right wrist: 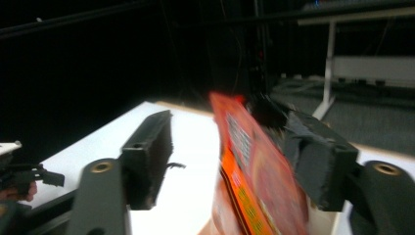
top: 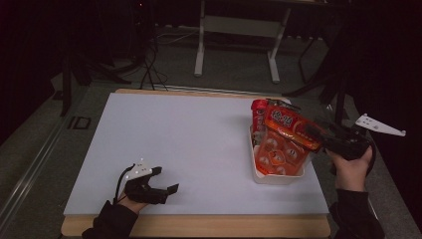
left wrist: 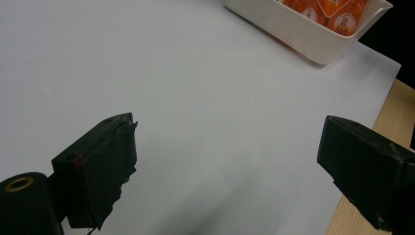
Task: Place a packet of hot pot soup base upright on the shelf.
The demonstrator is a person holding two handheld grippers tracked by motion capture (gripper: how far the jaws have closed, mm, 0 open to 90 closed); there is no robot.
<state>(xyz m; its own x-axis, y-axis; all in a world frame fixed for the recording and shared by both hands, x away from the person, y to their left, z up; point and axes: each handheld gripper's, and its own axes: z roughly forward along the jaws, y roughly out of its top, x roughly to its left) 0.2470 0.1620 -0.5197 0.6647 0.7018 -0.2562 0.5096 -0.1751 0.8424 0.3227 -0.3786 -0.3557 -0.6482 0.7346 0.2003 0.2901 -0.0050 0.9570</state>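
An orange snack packet (top: 286, 124) tilts over the white bin (top: 278, 178) at the right side of the table. My right gripper (top: 314, 133) reaches in from the right with that packet (right wrist: 254, 166) between its jaws. The packet leans on the right-hand jaw, while the left-hand jaw stands well apart from it, so the gripper (right wrist: 222, 132) is open. More orange packets (top: 273, 154) lie in the bin, with a red one (top: 259, 117) at its far end. My left gripper (top: 166, 179) rests near the front left of the table, open and empty (left wrist: 227, 147).
A white sheet (top: 189, 144) covers the wooden table (top: 199, 226). The bin (left wrist: 303, 34) sits close to the sheet's right edge. Beyond the table, a white desk frame (top: 239, 30) and dark stands rise from the grey floor.
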